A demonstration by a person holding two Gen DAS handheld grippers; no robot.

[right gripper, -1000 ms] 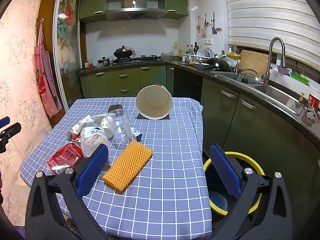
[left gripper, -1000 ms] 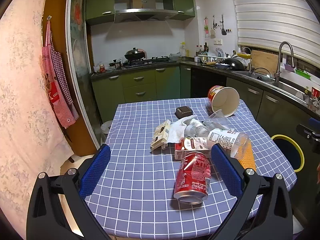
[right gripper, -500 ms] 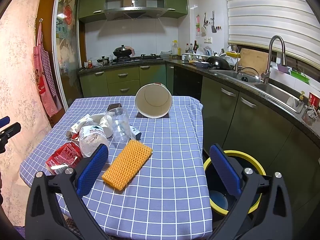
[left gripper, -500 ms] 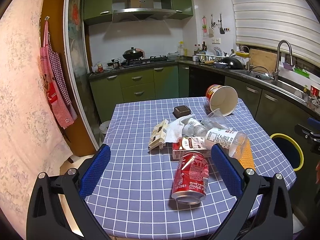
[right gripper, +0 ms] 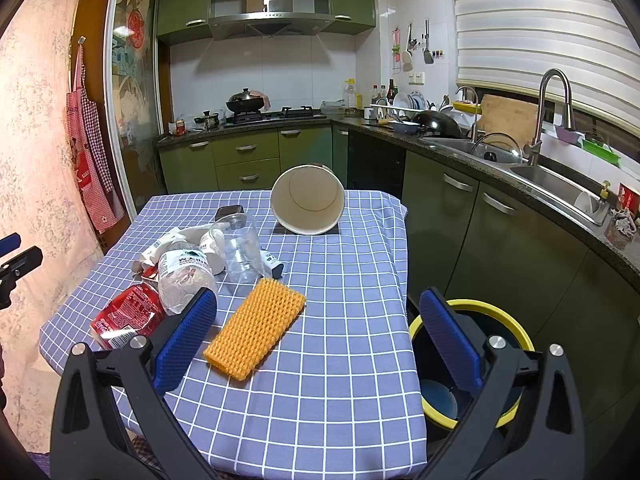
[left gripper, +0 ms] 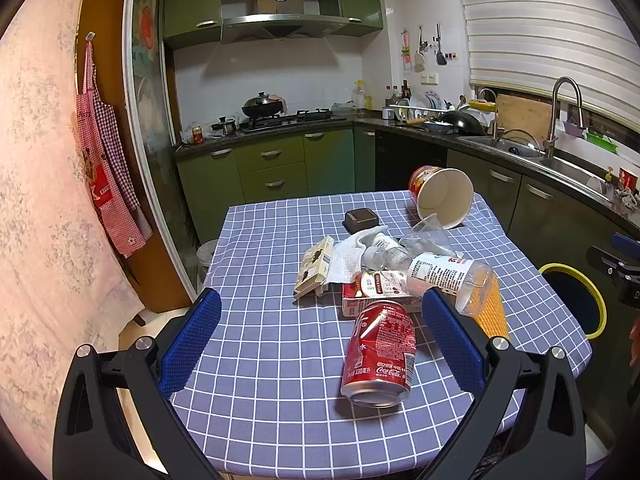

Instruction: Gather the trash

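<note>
cola can lying between wide-open, empty left gripper fingers, right gripper likewise spread, orange sponge between

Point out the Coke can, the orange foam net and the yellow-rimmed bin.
Coke can (left gripper: 380,354): left wrist view, middle of its red side.
Orange foam net (right gripper: 256,328): right wrist view, centre of mesh.
Yellow-rimmed bin (right gripper: 472,303): right wrist view, far rim.

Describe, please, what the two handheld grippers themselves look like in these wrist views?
The left gripper and the right gripper look alike: two black plastic fingers with triangular cut-outs and silver screw heads, each tipped by a blue textured pad. No cables, markings or sleeves are visible.
</note>
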